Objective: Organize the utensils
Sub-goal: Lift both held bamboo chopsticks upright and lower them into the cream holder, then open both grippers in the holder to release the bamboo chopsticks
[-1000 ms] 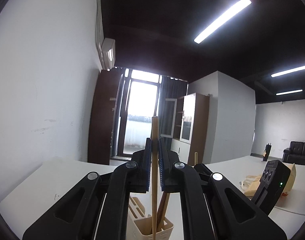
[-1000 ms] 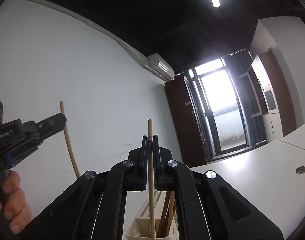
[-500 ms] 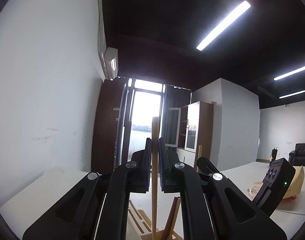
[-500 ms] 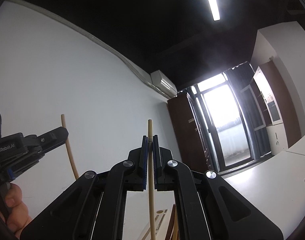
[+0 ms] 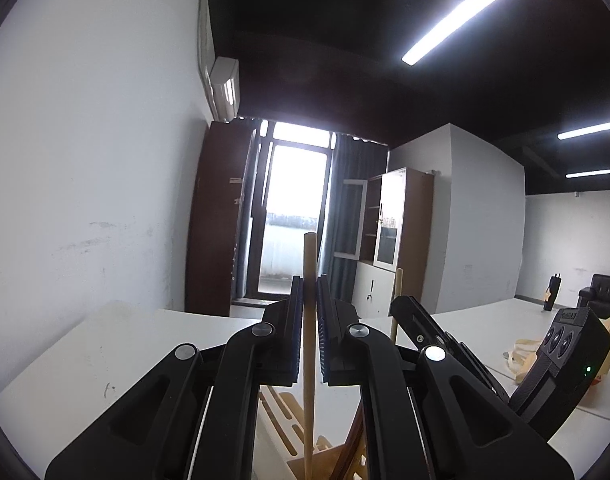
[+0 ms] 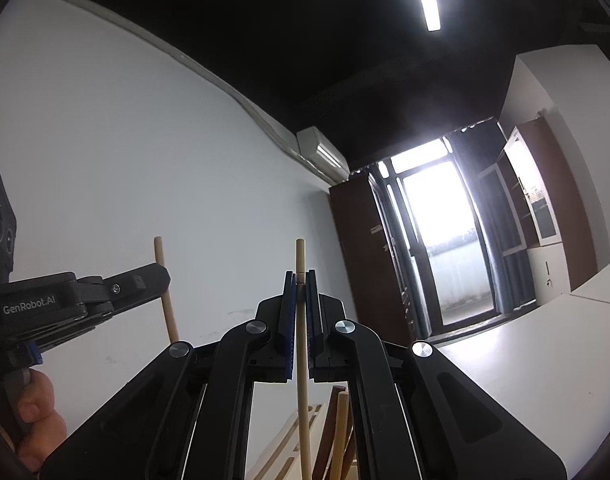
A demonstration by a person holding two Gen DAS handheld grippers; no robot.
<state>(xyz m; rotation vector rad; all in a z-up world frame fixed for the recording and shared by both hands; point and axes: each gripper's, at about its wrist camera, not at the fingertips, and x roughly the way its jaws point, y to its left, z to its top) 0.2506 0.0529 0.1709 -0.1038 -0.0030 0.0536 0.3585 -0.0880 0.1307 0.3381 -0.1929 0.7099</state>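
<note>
Two white desk tops fill the lower part of the room: the desk (image 5: 117,344) runs along a white wall (image 5: 85,160) at the left, with an air conditioner (image 5: 225,88) high on that wall, a brown cabinet (image 5: 217,216) beside a bright window door (image 5: 293,216), a glass-front cupboard (image 5: 397,224) further right, and a dark sofa (image 5: 605,292) at the far right under strip lights on a black ceiling. Low between the black linkages stands a cream slotted utensil holder (image 5: 289,432) with dark wooden handles in it. Right of it on the desk lies a tan bag (image 5: 521,356). The left claw (image 5: 311,320) points level and is clamped tight on an upright pale chopstick (image 5: 309,360), whose lower end reaches down to the holder. The right claw (image 6: 301,312) tilts slightly upward and is pinched on a second chopstick (image 6: 301,360), also upright above the holder (image 6: 289,452). In the right wrist view, the left claw shows at the far left, a hand (image 6: 37,420) beneath it.
</note>
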